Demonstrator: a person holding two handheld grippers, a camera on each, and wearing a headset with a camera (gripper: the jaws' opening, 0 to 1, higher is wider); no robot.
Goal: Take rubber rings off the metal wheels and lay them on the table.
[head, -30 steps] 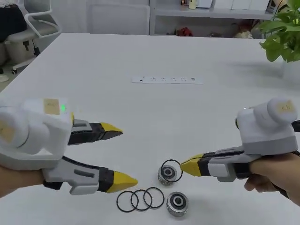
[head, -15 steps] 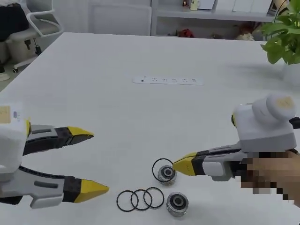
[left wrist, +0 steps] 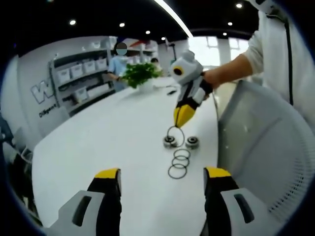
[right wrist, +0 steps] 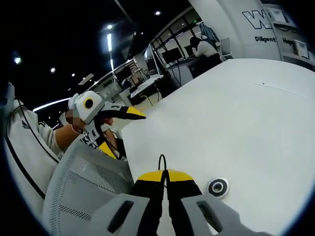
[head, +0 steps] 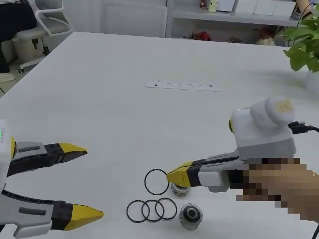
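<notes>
My right gripper (head: 173, 178) is shut on a thin black rubber ring (head: 156, 181), which hangs from its yellow tips just left of a metal wheel (head: 178, 189). A second wheel (head: 190, 214) stands nearer me. Three black rings (head: 151, 209) lie overlapping in a row on the white table. My left gripper (head: 82, 182) is open at the lower left, well apart from them. In the left gripper view, the open jaws frame the right gripper (left wrist: 183, 117), the held ring (left wrist: 174, 133), both wheels (left wrist: 170, 141) and the laid rings (left wrist: 179, 162). The right gripper view shows the ring (right wrist: 162, 162) edge-on between shut jaws, beside one wheel (right wrist: 218, 187).
A white power strip (head: 182, 85) lies mid-table. A green plant (head: 305, 45) stands at the far right corner and an office chair (head: 42, 25) beyond the far left edge. Shelves line the back wall. The near table edge lies close below the wheels.
The right gripper has drawn the ring leftward, away from the wheel it sat around. The left gripper has pulled back to the left and lower.
</notes>
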